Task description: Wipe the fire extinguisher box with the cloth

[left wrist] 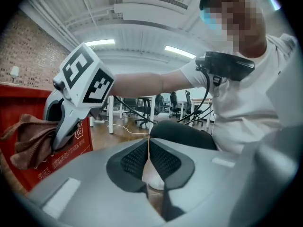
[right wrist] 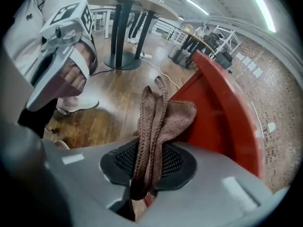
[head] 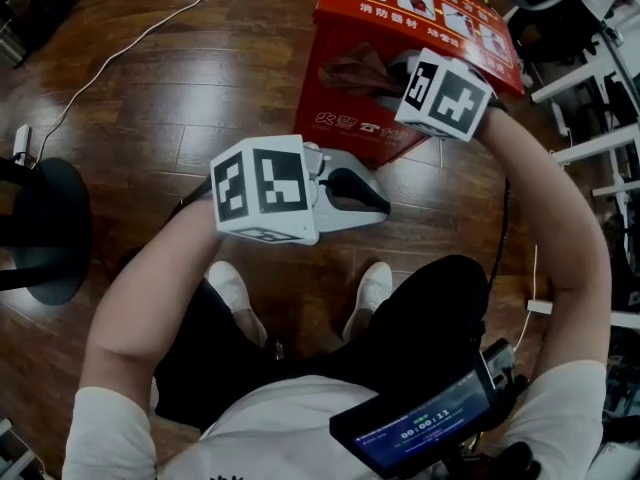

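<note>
Wiping step, at its start by the look of it: right tongs (right wrist: 149, 161) clamp the brown cloth (right wrist: 158, 115) beside the near face of the red fire extinguisher box (right wrist: 222, 126), which stands on the floor (right wrist: 109, 103) (left tongs (left wrist: 149, 161) closed, empty), and the next move calls for firm strokes across the panel.

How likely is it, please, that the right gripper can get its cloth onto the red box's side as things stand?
Probably yes. The right gripper is shut on the cloth, which lies right beside the fire extinguisher box with nothing between them; the left gripper sits lower, off to the side.
</note>
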The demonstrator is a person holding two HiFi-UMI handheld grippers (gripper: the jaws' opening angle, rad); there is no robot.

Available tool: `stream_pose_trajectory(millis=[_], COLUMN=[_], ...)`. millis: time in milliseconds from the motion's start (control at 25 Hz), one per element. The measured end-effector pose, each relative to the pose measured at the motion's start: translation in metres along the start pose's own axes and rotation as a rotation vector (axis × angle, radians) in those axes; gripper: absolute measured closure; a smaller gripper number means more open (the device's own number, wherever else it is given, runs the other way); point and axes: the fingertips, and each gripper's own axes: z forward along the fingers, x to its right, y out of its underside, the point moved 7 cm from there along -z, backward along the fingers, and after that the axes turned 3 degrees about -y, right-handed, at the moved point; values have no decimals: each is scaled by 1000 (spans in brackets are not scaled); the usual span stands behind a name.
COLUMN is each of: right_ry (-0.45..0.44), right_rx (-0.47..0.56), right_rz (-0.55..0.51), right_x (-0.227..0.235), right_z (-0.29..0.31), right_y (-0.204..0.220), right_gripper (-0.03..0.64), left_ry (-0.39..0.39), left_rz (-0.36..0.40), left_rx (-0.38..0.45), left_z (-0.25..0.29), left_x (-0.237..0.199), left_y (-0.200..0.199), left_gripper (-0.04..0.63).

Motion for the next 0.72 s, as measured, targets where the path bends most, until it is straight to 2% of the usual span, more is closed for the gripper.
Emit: stream_pose_trajectory(millis=[200,480,720], right_ry=[-57,-155,-213], right_rx=[-37,-62,-43], right_rz=[13,36,66], right_x=[-9,-31,-49], right_z=[41,118,188], right_y=[7,16,21], right_gripper=[541,541,541], left_ry=[34,29,24], left_rz=[-2,-21,-31], left_rx=[-3,-9,-28], left_z=[-5,-17,-24], left_x=[7,1,-8], left_y=[4,9,16], left_gripper=[584,584,584])
